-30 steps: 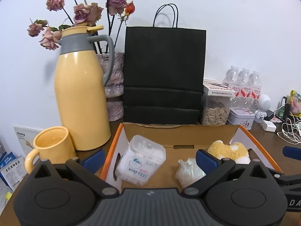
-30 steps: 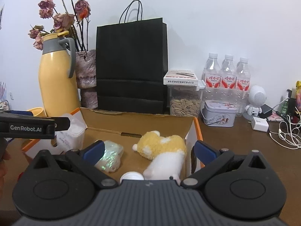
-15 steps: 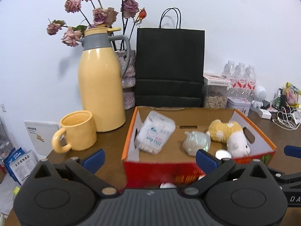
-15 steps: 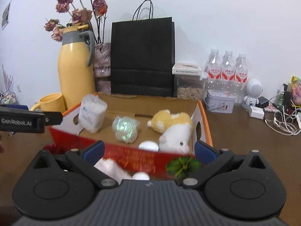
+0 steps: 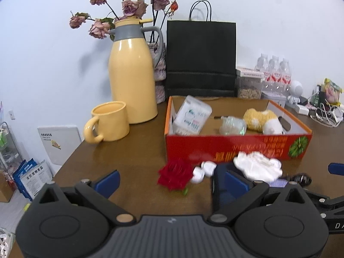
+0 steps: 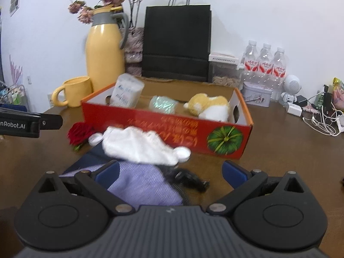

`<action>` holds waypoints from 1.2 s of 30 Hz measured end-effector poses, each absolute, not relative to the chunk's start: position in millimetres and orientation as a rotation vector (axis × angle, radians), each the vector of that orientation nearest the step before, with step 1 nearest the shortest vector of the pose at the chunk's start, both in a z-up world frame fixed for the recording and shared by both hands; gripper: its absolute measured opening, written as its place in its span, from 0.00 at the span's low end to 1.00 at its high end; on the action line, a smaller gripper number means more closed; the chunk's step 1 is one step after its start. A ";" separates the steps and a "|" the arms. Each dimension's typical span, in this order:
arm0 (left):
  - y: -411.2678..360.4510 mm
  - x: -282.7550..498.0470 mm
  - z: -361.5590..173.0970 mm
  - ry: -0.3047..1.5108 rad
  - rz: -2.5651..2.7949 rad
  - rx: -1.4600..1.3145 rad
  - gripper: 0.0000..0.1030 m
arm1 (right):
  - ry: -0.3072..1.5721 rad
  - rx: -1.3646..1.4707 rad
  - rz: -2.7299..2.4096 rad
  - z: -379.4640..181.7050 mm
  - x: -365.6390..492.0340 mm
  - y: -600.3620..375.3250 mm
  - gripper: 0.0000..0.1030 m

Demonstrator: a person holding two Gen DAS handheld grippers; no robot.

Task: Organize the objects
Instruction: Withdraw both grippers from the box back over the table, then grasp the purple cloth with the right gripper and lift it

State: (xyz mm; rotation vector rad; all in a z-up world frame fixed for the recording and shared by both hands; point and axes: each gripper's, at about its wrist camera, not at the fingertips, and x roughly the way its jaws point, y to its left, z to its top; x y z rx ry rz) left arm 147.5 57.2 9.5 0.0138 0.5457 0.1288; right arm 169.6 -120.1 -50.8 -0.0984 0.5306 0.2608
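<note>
Just beyond right claw (image 6: pixel 169 173): white cloth (image 6: pixel 139 143)

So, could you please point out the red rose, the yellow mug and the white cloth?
Red fabric rose (image 5: pixel 175 173), left wrist view, on its petals.
Yellow ceramic mug (image 5: pixel 111 121), left wrist view, on its side.
White crumpled cloth (image 6: pixel 137 145), right wrist view, on its middle.

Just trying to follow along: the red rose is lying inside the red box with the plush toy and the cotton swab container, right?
Not quite. The red rose lies on the table in front of the red box, outside it. The plush toy and cotton swab container are inside. The left wrist view shows this.
</note>
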 end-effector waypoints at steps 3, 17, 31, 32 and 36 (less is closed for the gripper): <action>63.2 136.2 4.2 0.562 0.130 0.011 1.00 | 0.544 -0.112 0.274 -55.6 159.1 -113.5 1.00; 93.8 102.1 -11.1 0.602 0.130 -0.005 1.00 | 0.586 -0.134 0.381 -68.8 148.5 -67.9 1.00; 109.2 93.7 -20.8 0.619 0.124 -0.055 1.00 | 0.610 -0.116 0.415 -88.5 161.8 -63.4 0.95; 109.2 93.5 -21.4 0.622 0.125 -0.055 1.00 | 0.608 -0.121 0.421 -88.9 160.1 -63.0 0.92; 108.7 92.9 -22.5 0.627 0.131 -0.058 1.00 | 0.599 -0.135 0.436 -88.5 154.6 -63.2 0.77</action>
